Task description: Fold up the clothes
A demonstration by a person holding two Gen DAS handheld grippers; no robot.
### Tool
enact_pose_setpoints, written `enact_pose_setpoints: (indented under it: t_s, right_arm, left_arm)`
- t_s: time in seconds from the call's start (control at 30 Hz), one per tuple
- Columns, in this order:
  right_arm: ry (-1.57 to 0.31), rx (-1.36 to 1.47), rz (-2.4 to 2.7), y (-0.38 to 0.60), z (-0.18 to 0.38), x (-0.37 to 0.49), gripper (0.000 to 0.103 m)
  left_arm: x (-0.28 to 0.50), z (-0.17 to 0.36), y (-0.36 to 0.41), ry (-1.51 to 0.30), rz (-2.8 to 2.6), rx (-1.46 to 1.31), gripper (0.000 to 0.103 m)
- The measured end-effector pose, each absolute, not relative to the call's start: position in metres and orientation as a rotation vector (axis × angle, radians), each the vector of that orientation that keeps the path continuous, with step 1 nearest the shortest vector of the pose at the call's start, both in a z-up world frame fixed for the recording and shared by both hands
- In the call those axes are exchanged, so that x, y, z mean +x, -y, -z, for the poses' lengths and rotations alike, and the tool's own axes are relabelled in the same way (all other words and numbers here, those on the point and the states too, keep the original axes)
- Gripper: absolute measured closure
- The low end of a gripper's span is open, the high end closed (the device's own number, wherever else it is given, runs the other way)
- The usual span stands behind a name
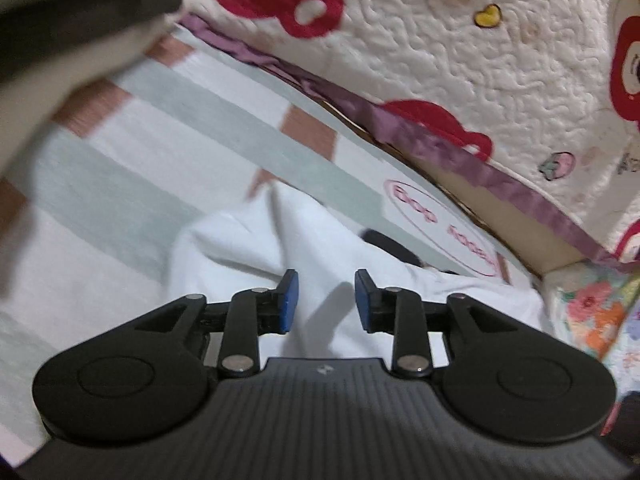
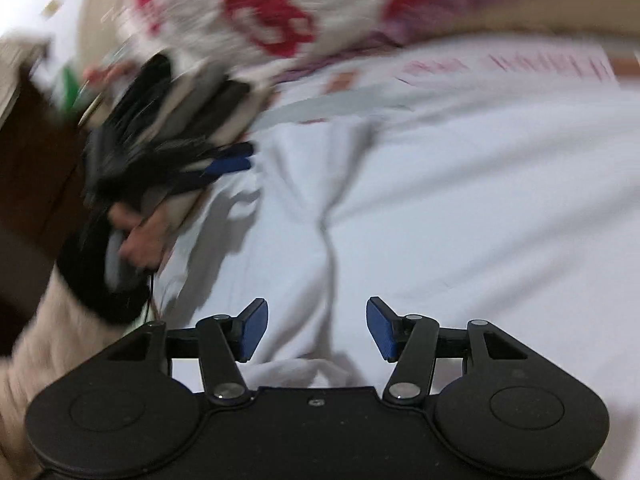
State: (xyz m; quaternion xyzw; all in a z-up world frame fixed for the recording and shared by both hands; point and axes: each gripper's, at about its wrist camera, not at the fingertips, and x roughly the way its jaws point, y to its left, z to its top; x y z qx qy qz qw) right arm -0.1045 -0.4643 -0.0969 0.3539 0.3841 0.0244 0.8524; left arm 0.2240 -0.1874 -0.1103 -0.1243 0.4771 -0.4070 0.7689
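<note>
A white garment [image 1: 240, 248] lies rumpled on a bed sheet striped in white, pale green and brown [image 1: 160, 120]. My left gripper [image 1: 326, 276] hovers just over it, open, with nothing between its blue pads. In the right wrist view the same white garment [image 2: 440, 200] fills the middle, gathered into a ridge. My right gripper [image 2: 317, 304] stands open above that ridge and grips nothing. The left gripper [image 2: 224, 164] shows blurred at the left, held by a hand [image 2: 136, 232] in a beige sleeve.
A white quilt with red shapes [image 1: 440, 40] and a purple border [image 1: 420, 140] rises behind the sheet. Floral fabric [image 1: 592, 312] lies at the right. A small black thing [image 1: 388, 244] peeks out by the garment. Brown furniture [image 2: 32, 152] stands at the left.
</note>
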Motion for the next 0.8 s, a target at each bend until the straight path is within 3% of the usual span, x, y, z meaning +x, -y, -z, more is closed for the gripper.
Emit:
enact_pose_setpoints:
  t_s: [0.07, 0.13, 0.23, 0.27, 0.3, 0.37, 0.4, 0.67, 0.77, 0.8]
  right_arm:
    - [-0.813, 0.853, -0.034, 0.473, 0.114, -0.1, 0.043]
    - [-0.814, 0.851, -0.051, 0.466, 0.122, -0.086, 0.043]
    - [-0.814, 0.846, -0.077, 0.456, 0.135, -0.064, 0.042]
    - [-0.802, 0.824, -0.087, 0.449, 0.134, -0.057, 0.042]
    - [-0.808, 0.803, -0.116, 0.443, 0.131, -0.049, 0.042]
    - [-0.831, 0.706, -0.216, 0.425, 0.125, -0.033, 0.081]
    - [-0.846, 0.621, -0.236, 0.414, 0.115, -0.031, 0.095]
    - [-0.861, -0.267, -0.237, 0.282, 0.04, -0.063, 0.095]
    - [-0.892, -0.347, -0.3, 0.241, 0.047, -0.069, 0.095]
    - [-0.887, -0.329, -0.283, 0.234, 0.049, -0.07, 0.089]
  left_arm:
    - [0.223, 0.118, 0.191, -1.051, 0.886, -0.299, 0.061]
    - [0.223, 0.128, 0.195, -1.064, 0.868, -0.3, 0.061]
    - [0.22, 0.136, 0.196, -1.067, 0.854, -0.268, 0.079]
    - [0.219, 0.137, 0.195, -1.065, 0.863, -0.264, 0.096]
    - [0.219, 0.136, 0.194, -1.062, 0.869, -0.269, 0.098]
    - [0.217, 0.134, 0.192, -1.056, 0.881, -0.28, 0.098]
    - [0.217, 0.131, 0.19, -1.053, 0.881, -0.288, 0.098]
    - [0.215, 0.121, 0.178, -1.081, 0.828, -0.296, 0.096]
    - [0.209, 0.123, 0.175, -1.087, 0.789, -0.238, 0.095]
    - [0.208, 0.122, 0.172, -1.099, 0.786, -0.244, 0.095]
